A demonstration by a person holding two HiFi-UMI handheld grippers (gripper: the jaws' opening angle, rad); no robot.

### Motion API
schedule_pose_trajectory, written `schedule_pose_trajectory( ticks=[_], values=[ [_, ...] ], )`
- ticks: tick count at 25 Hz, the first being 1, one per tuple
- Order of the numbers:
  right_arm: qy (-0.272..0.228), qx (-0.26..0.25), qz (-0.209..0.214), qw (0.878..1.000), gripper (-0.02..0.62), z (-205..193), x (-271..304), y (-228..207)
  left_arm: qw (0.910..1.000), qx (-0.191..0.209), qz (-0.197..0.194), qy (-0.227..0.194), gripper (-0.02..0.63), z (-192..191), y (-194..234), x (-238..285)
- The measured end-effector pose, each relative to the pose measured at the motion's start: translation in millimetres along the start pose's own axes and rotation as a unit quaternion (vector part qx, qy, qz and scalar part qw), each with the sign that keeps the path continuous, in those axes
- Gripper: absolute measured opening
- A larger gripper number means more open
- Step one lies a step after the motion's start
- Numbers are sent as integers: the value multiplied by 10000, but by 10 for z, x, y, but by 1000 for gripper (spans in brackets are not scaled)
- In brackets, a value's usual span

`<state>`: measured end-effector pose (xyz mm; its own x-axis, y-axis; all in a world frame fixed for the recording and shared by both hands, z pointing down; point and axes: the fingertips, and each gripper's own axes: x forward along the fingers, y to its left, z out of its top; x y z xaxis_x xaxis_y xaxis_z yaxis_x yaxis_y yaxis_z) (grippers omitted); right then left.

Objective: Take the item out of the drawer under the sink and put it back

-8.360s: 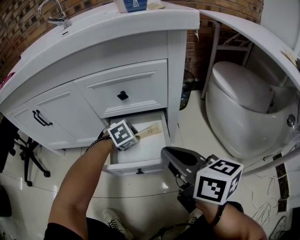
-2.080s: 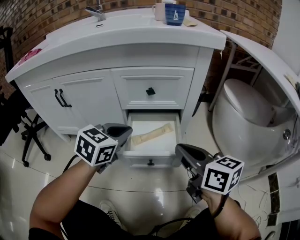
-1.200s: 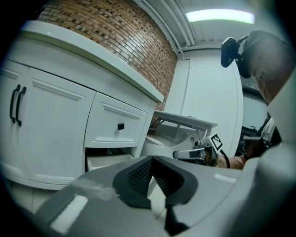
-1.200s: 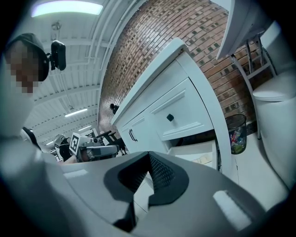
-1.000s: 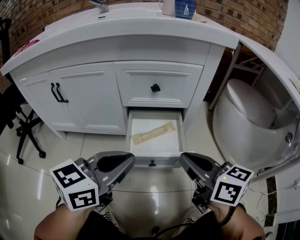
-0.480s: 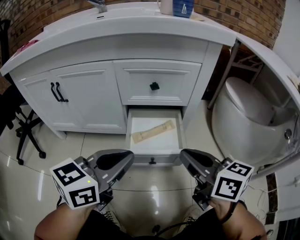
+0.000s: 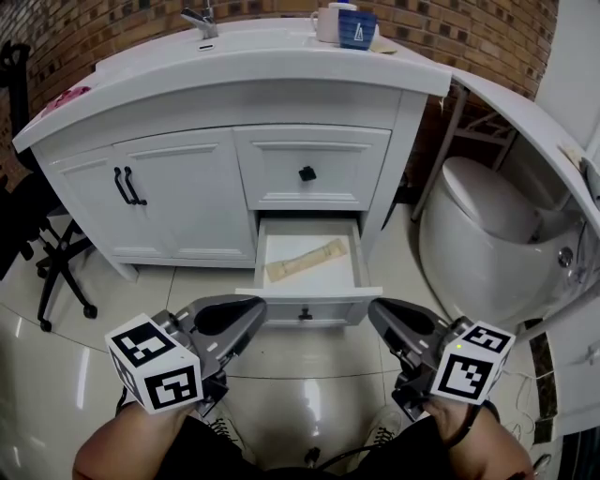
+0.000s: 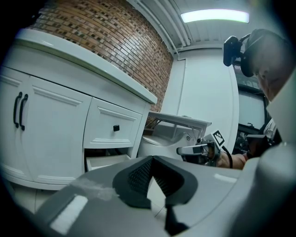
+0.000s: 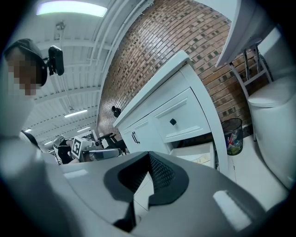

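Observation:
The bottom drawer (image 7: 351, 272) under the sink stands pulled open. A beige, bone-shaped item (image 7: 305, 261) lies diagonally on its floor. My left gripper (image 7: 246, 314) hangs low in front of the drawer, to its left, jaws shut and empty. Level with it on the right is my right gripper (image 7: 382, 315), also shut with nothing between the jaws. Both are clear of the drawer front. The left gripper view shows the left gripper (image 8: 151, 158) closed, with the open drawer (image 8: 104, 160) beyond. In the right gripper view the right gripper (image 9: 149, 155) points at the drawer (image 9: 199, 153).
The white vanity has an upper drawer with a black knob (image 7: 307, 173) and double doors with black handles (image 7: 128, 186). Cups (image 7: 357, 28) and a faucet (image 7: 202, 21) sit on top. A toilet (image 7: 487, 234) stands right, a black chair (image 7: 47, 253) left, a bin (image 9: 233, 134) beside the vanity.
Earlier the left gripper was inside the drawer at the item; it has since drawn back and down. Over the last second both grippers barely moved; the item stays in the open drawer.

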<state>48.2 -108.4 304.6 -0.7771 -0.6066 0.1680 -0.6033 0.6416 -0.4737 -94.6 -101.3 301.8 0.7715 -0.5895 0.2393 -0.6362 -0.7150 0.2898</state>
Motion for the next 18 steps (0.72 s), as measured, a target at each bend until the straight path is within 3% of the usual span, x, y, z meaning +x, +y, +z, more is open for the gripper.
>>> schedule_pose_trajectory(
  ticks=[7, 13, 18],
  values=[
    [-163, -251, 72, 9995, 5, 21, -154, 363, 9999, 100, 3, -80, 6, -24, -217, -237],
    [-72, -662, 9, 9978, 5, -83, -252, 589, 9984, 538, 161, -11, 6, -106, -325, -404],
    [12, -679, -29, 9977, 5, -191, -328, 679, 9988, 482, -42, -117, 6, -79, -475, -479]
  ],
)
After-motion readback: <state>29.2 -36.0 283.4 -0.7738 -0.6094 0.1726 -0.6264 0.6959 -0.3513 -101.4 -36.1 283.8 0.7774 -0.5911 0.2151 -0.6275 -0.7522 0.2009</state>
